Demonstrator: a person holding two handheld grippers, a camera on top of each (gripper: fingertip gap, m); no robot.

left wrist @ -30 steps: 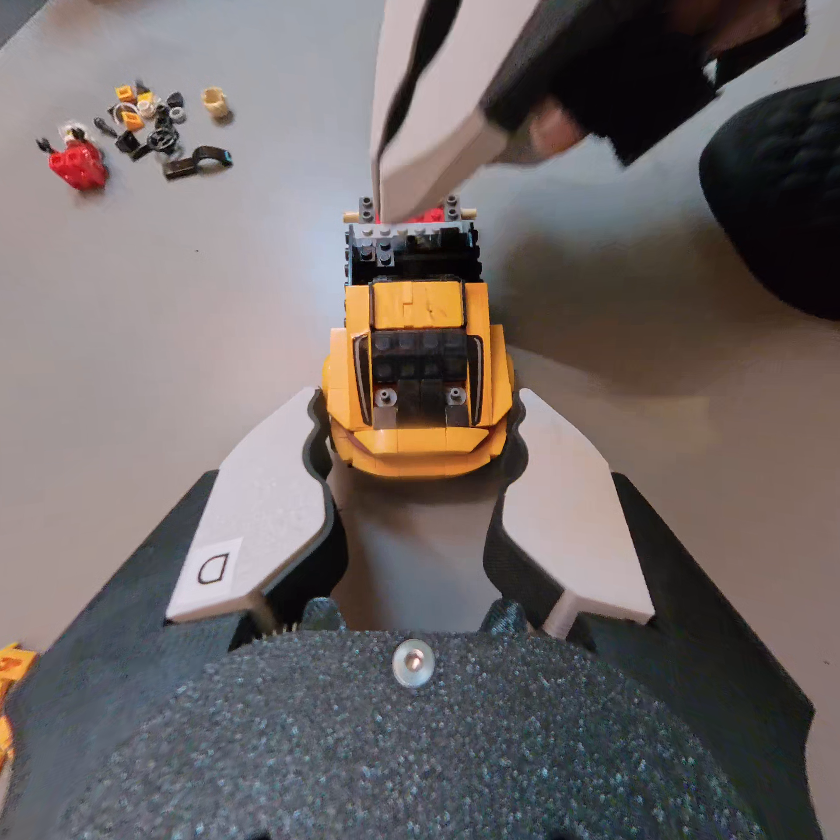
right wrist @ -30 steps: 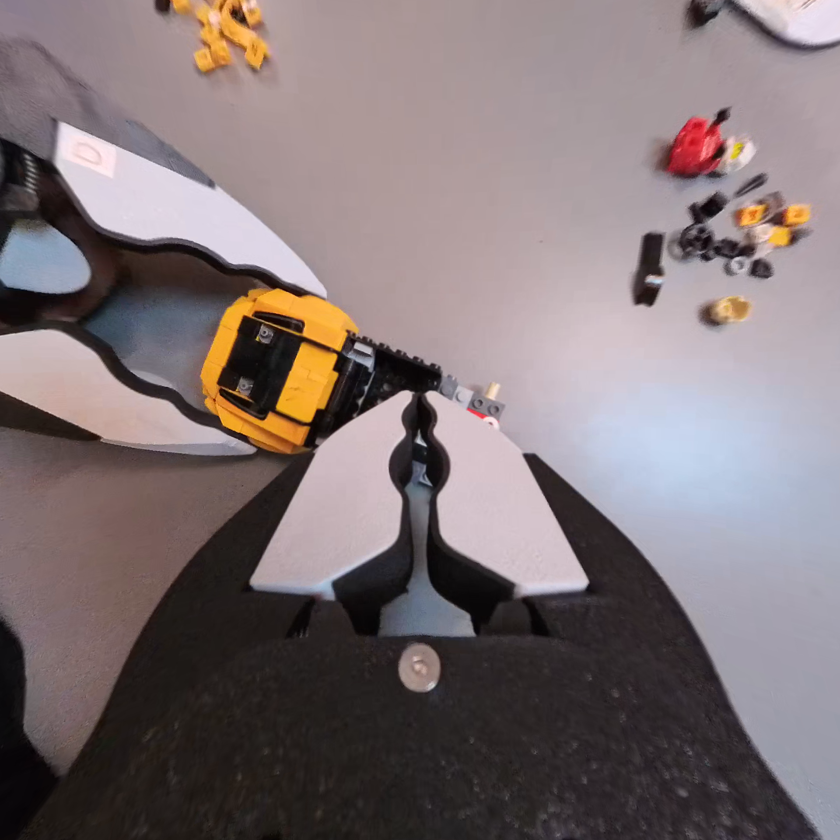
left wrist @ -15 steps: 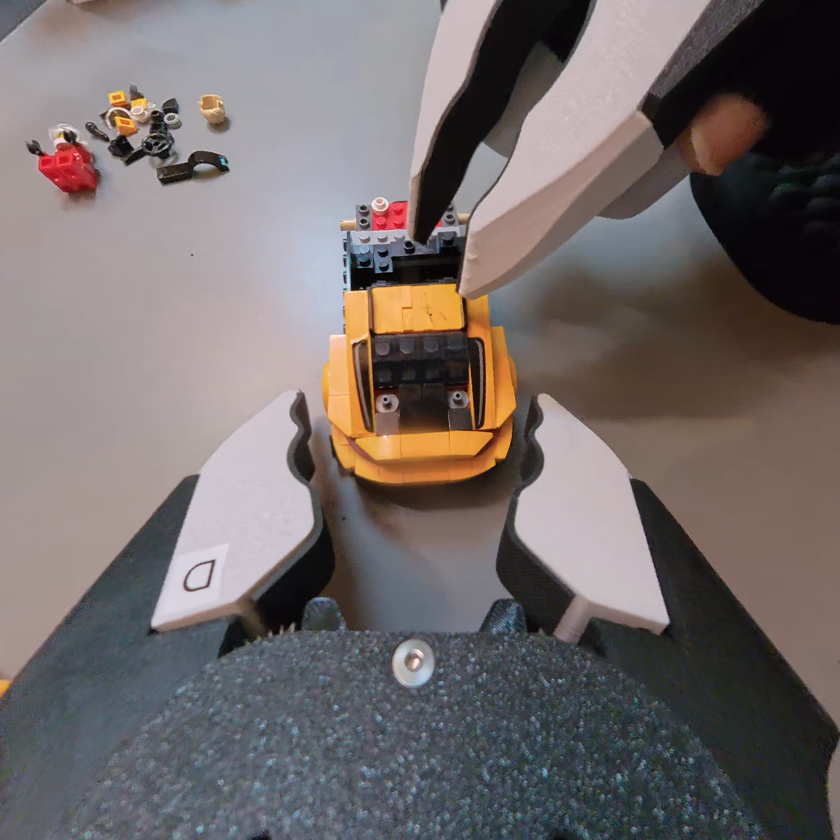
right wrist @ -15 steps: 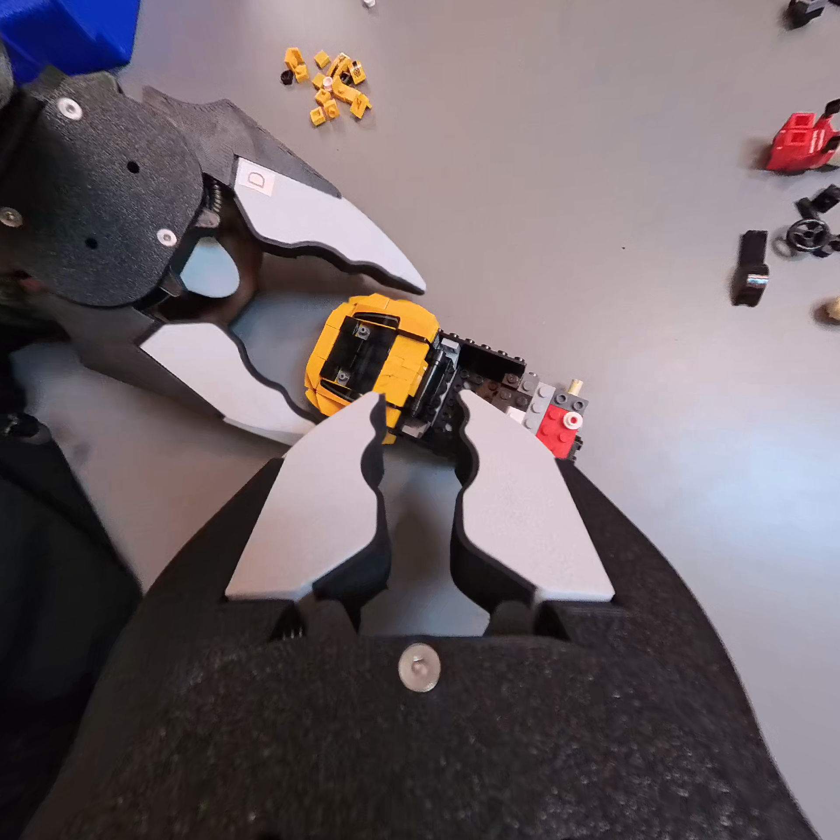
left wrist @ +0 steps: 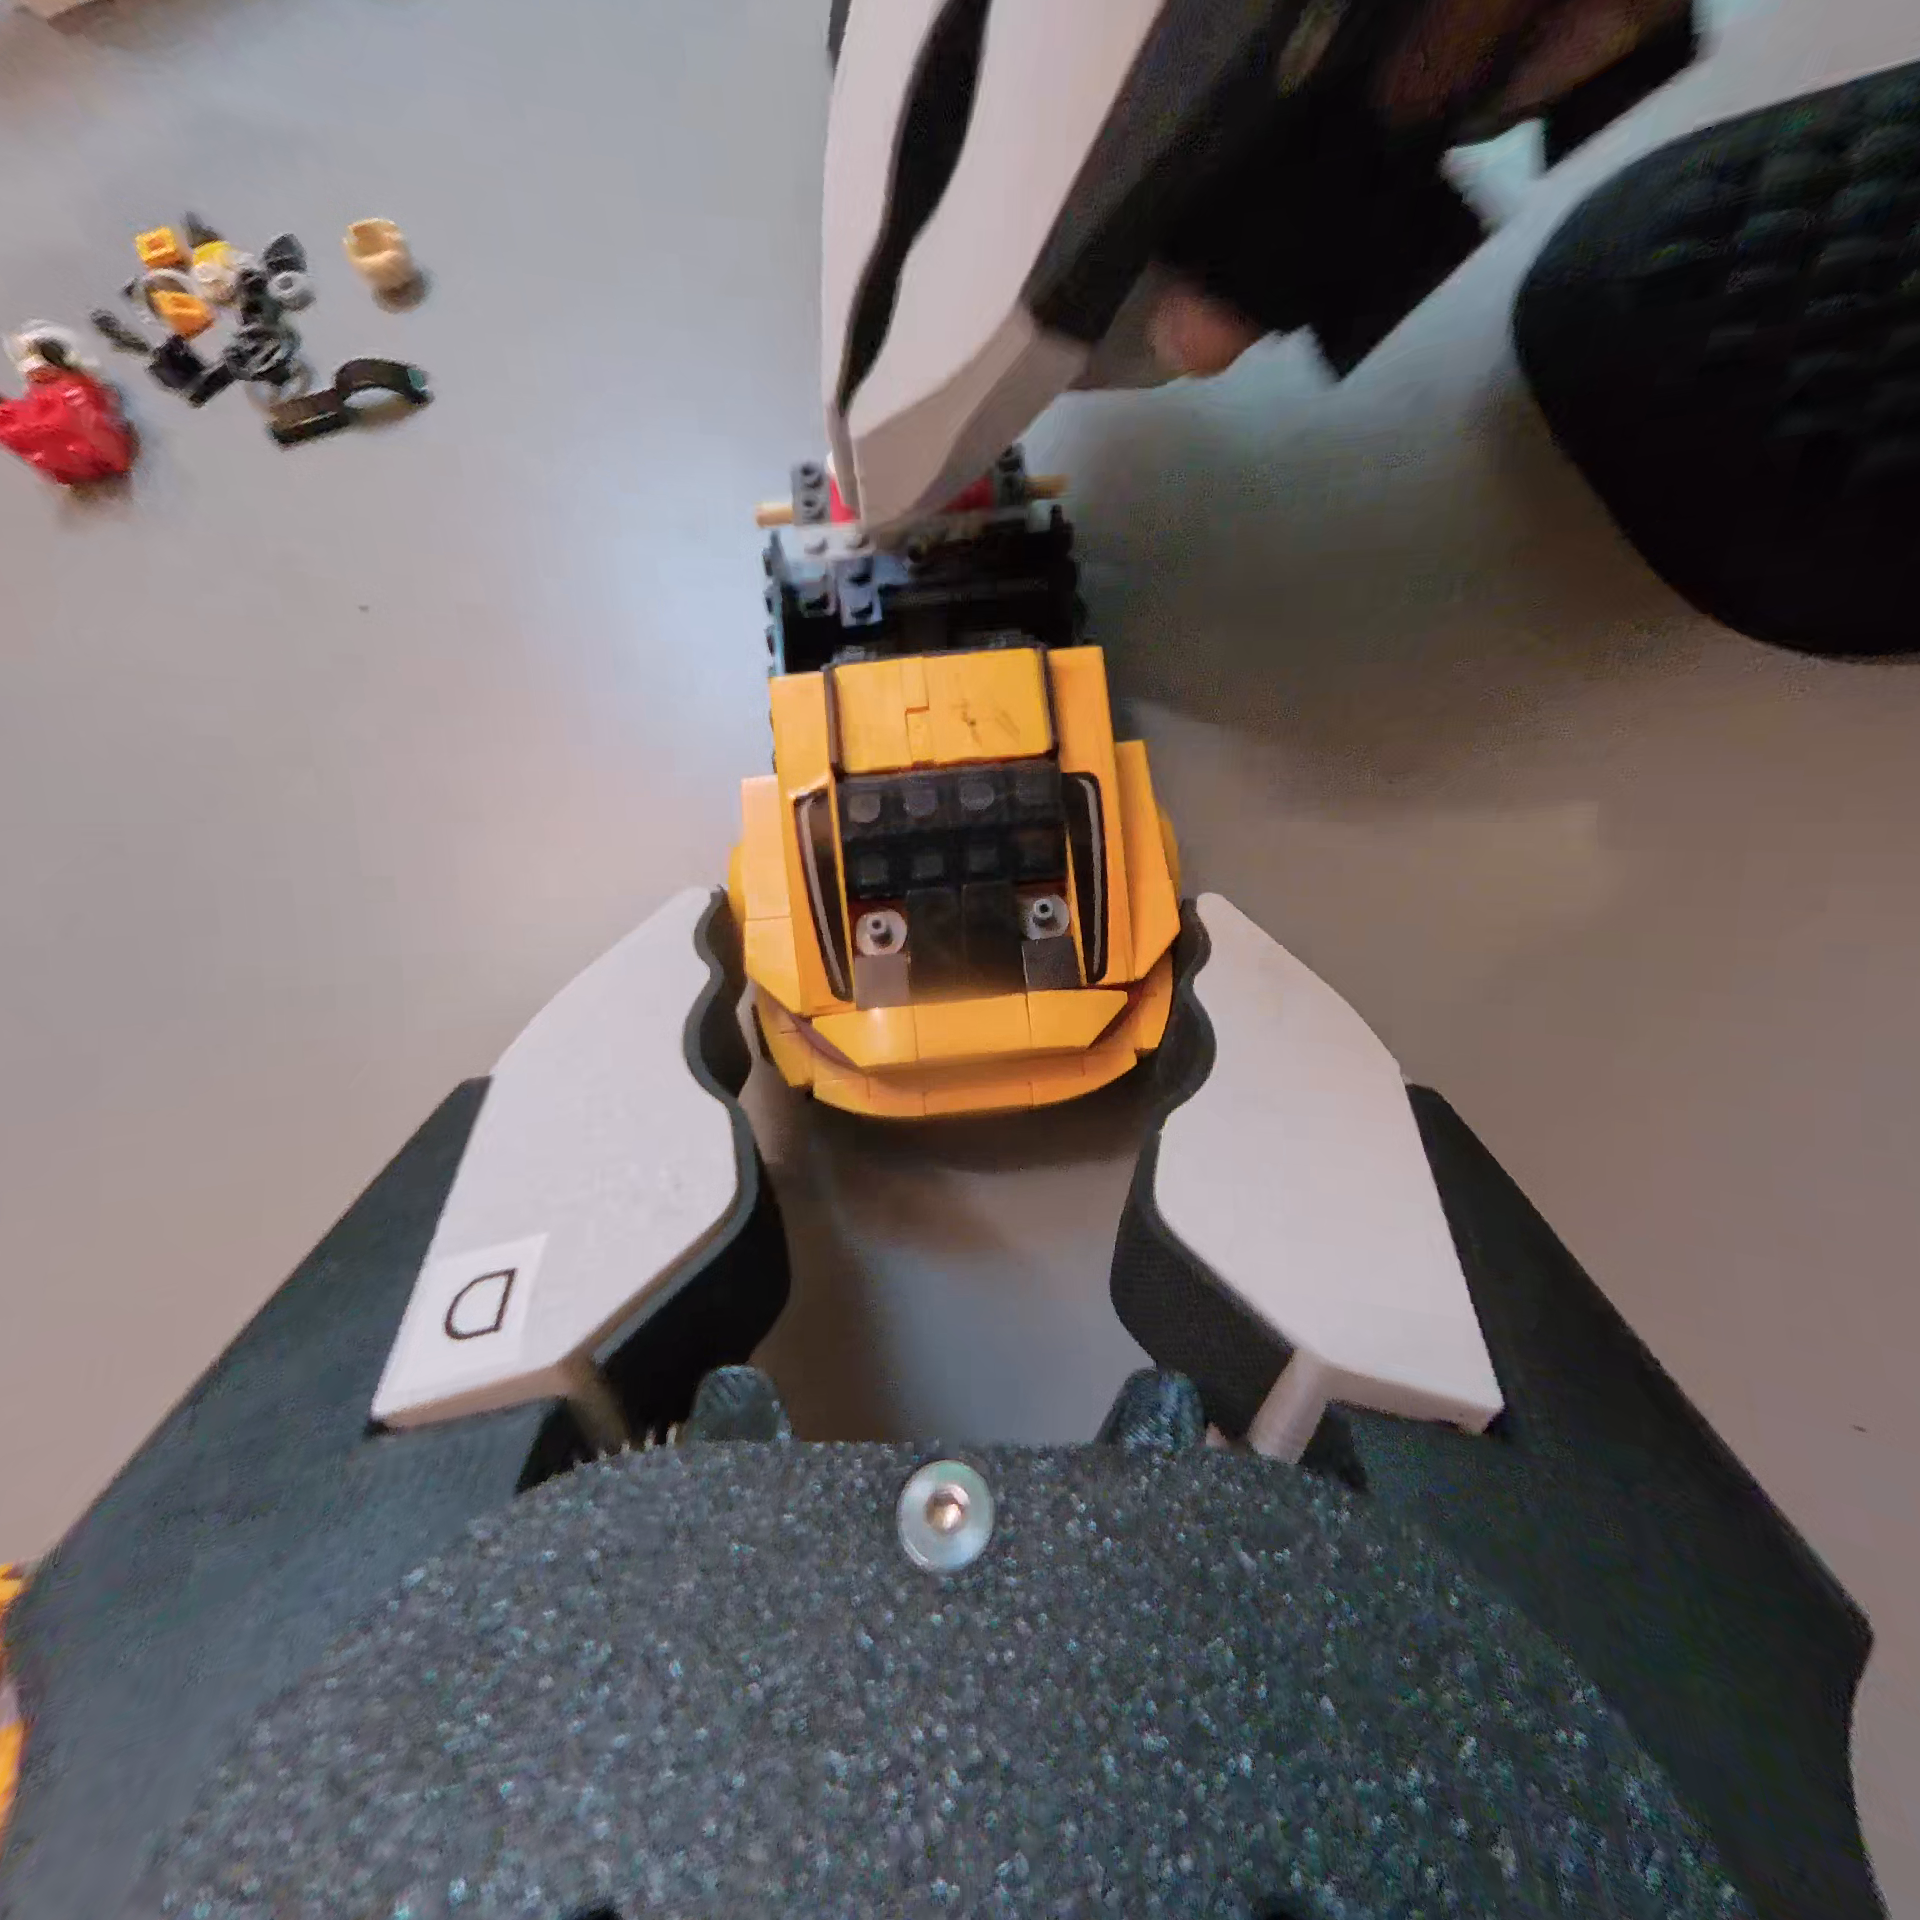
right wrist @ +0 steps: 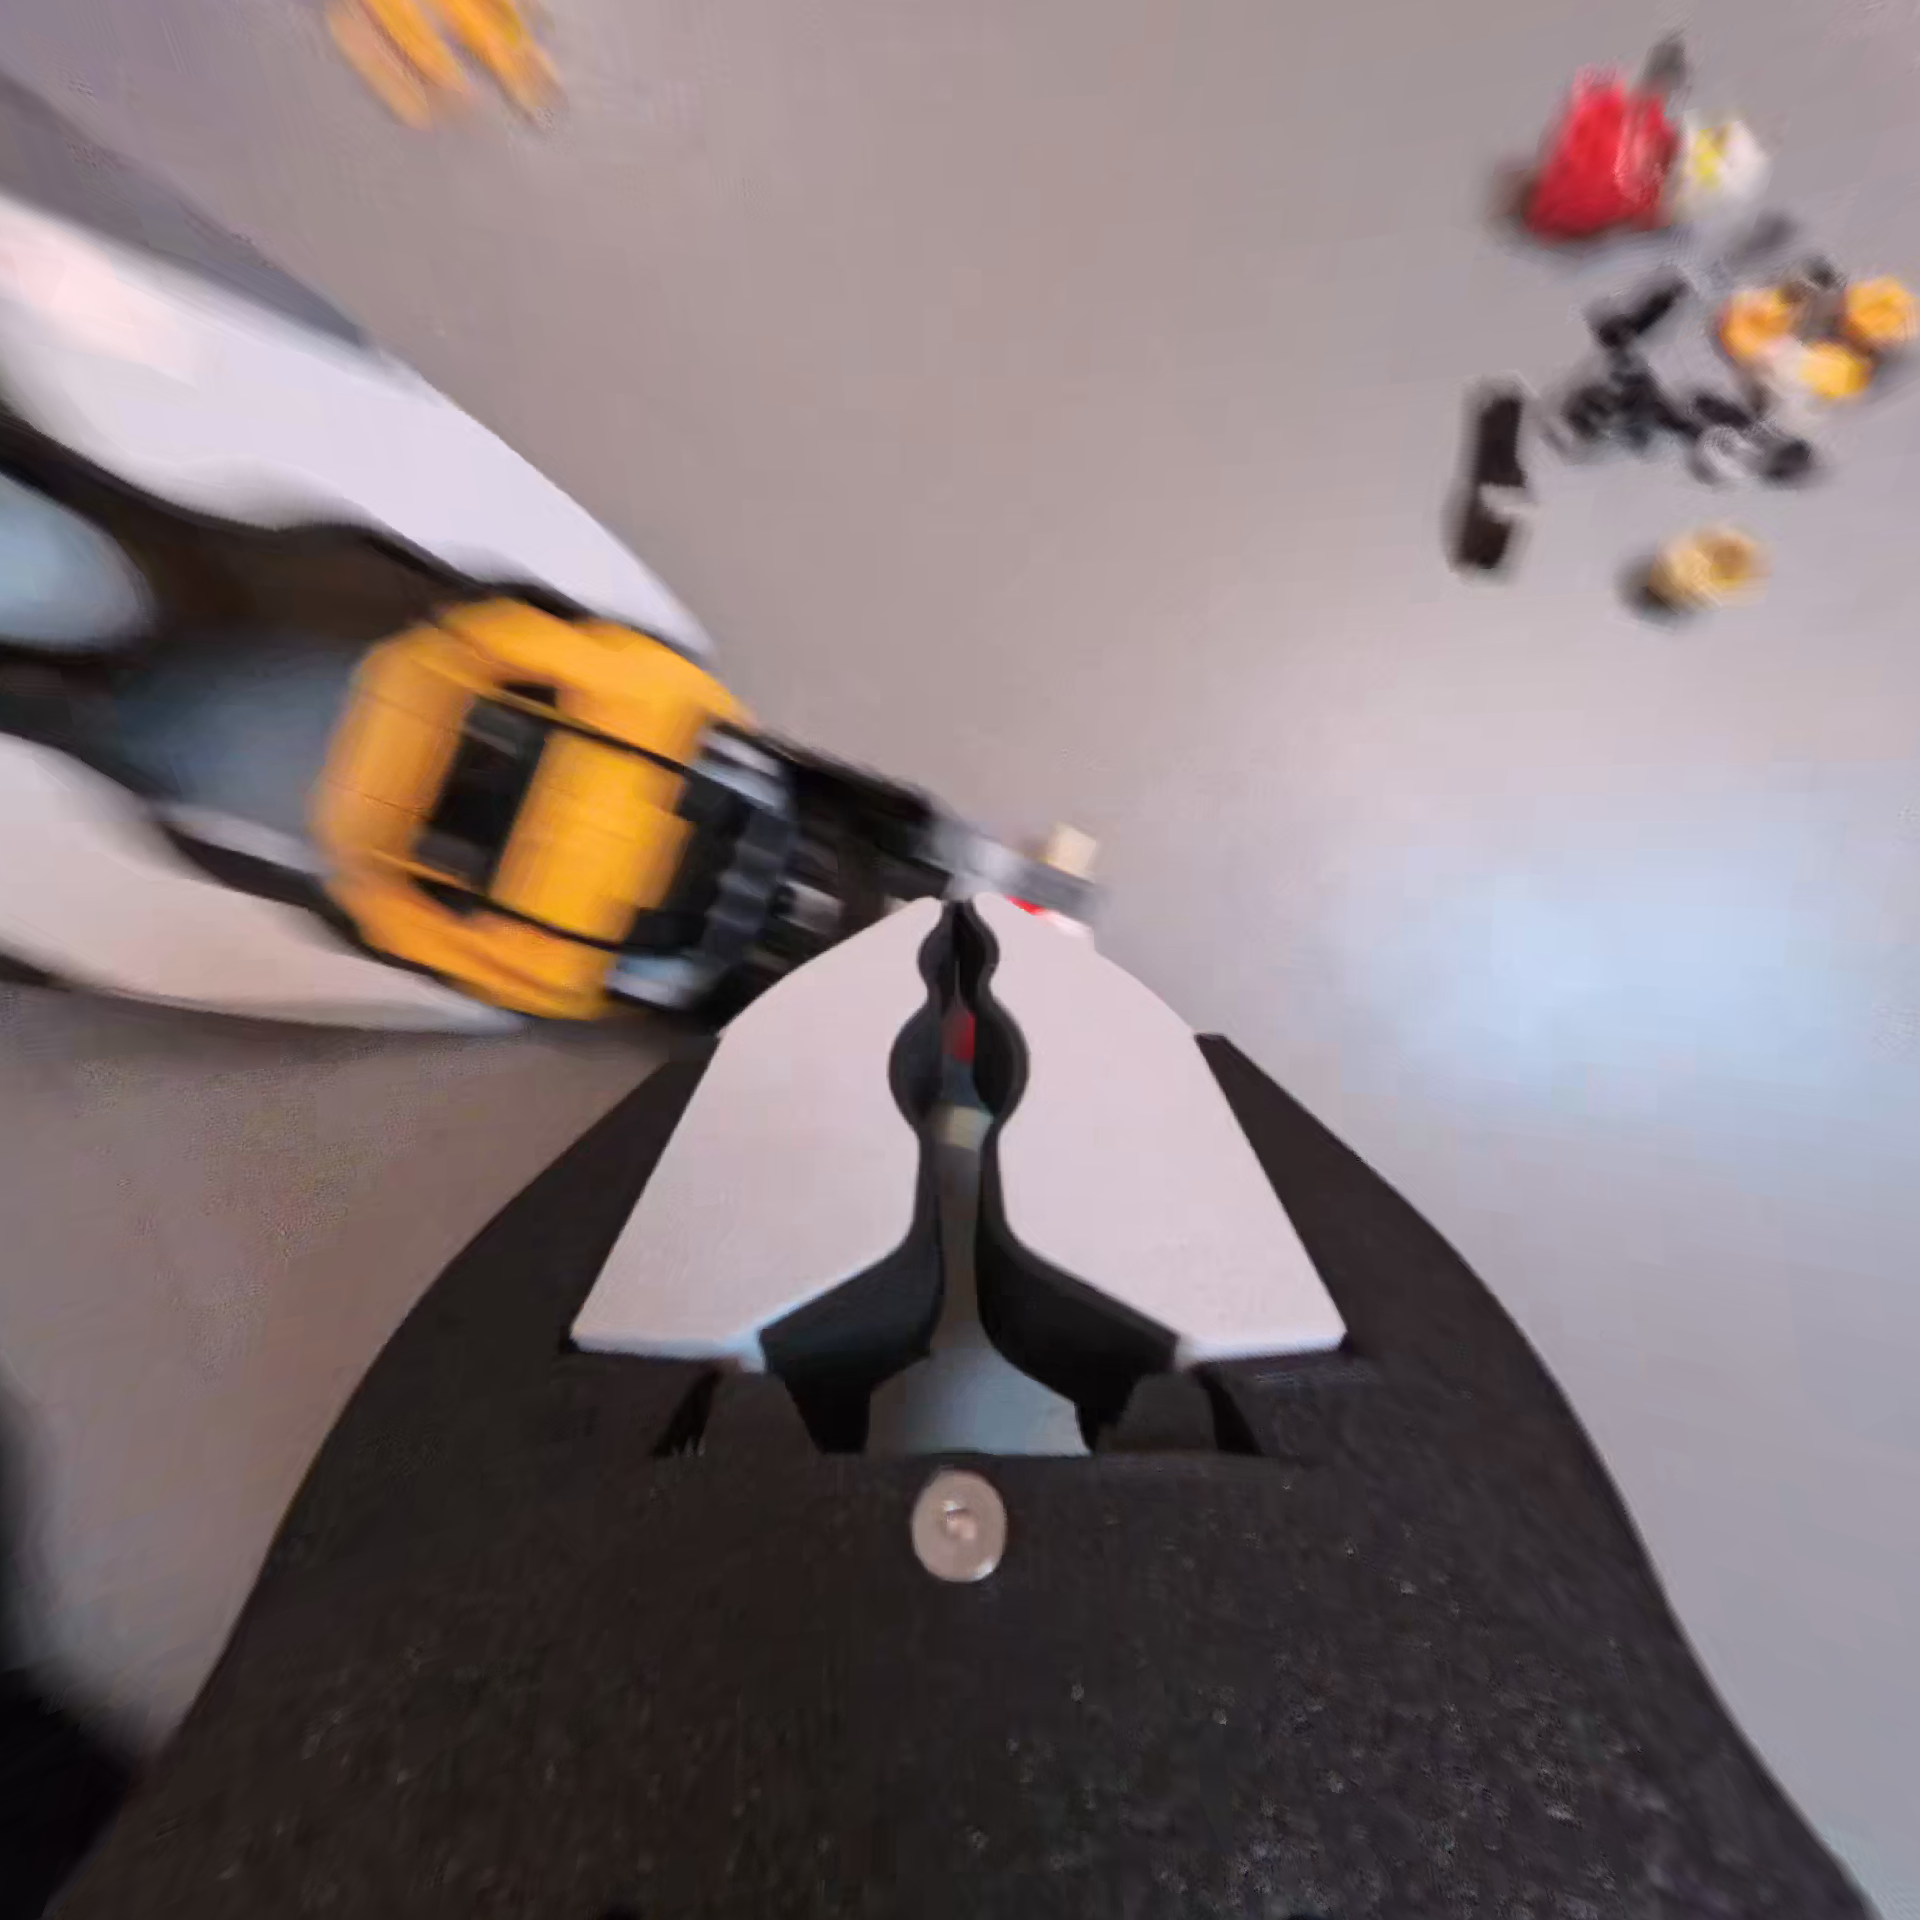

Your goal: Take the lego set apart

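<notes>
A yellow and black lego car (left wrist: 961, 862) stands on the grey table (left wrist: 416, 727), its nose toward my left gripper (left wrist: 956, 906). The left gripper's pads press on both sides of the car's front. My right gripper (right wrist: 956, 909) is shut, and its tips come down on the car's bare rear end by the red and grey bricks (left wrist: 821, 499). It also shows in the left wrist view (left wrist: 883, 488). Whether anything is pinched between its tips is hidden. The right wrist view is blurred; it shows the car (right wrist: 520, 800) between the left fingers (right wrist: 312, 436).
A pile of small loose pieces (left wrist: 218, 301), a red piece (left wrist: 62, 426), a black curved piece (left wrist: 348, 395) and a tan piece (left wrist: 379, 249) lie at the far left. Yellow pieces (right wrist: 447, 52) lie farther off. A dark rounded object (left wrist: 1745, 364) sits at the right.
The left gripper opened off the car, then closed on its front again. The right gripper opened over the car's rear, then shut with its tips at the rear bricks.
</notes>
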